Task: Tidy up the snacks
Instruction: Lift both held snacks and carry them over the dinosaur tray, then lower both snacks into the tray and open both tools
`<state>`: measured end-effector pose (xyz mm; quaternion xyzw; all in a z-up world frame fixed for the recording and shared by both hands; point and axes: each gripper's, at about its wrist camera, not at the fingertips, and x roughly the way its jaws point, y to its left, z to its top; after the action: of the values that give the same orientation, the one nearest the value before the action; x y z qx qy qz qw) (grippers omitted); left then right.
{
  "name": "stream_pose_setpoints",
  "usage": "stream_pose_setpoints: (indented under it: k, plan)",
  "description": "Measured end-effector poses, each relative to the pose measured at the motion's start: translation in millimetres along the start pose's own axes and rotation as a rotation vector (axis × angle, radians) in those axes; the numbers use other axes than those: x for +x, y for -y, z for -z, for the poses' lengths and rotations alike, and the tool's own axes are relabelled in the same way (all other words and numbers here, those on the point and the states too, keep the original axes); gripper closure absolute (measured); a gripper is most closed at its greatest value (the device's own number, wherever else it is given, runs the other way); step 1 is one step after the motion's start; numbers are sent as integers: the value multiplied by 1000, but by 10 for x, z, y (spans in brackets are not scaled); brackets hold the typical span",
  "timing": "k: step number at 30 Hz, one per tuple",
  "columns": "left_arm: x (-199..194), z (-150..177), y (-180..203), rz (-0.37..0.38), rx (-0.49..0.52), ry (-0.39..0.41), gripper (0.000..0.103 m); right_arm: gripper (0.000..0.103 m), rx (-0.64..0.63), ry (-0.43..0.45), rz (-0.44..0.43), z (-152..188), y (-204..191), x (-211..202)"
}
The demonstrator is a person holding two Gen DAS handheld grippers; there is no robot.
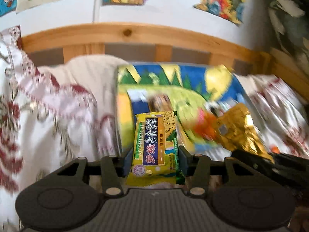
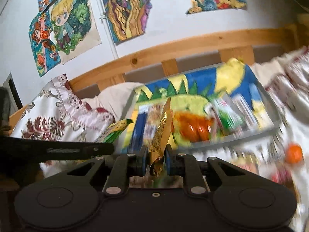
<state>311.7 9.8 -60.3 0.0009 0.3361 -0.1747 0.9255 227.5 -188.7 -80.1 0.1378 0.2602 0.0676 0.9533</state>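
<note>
Yellow-green cracker pack point(image 1: 155, 147), printed "SUSHIZICAI" beside large Chinese characters on a dark panel, sits pinched lengthwise in the left gripper point(image 1: 155, 160), above a bright tray point(image 1: 193, 75) on the floral bedding point(image 1: 48, 106). Gold foil packet point(image 2: 160, 137) is clamped upright in the right gripper point(image 2: 156, 162); its print is unreadable. Other snacks in the tray blur.

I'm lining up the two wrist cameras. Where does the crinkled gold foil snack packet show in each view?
Left wrist view: crinkled gold foil snack packet at right of centre, pinched by the right gripper.
Right wrist view: centre, upright between that gripper's pads.
Shared landmark: the wooden bed rail behind the colourful tray.
</note>
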Motion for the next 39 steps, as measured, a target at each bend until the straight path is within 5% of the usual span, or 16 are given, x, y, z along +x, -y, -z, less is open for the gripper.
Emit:
stream_pose_setpoints:
  k: [7, 14, 31, 39]
  plan:
    - [523, -354, -105, -72, -26, 73, 50, 83, -59, -3, -16, -419, -19, 613]
    - [811, -351, -181, -76, -38, 75, 50, 83, -94, -43, 11, -467, 57, 1016]
    - [888, -103, -279, -30, -82, 4, 49, 82, -239, -69, 29, -424, -39, 1205]
    - [789, -74, -311, 0, -107, 9, 45, 66, -250, -44, 38, -441, -64, 1101]
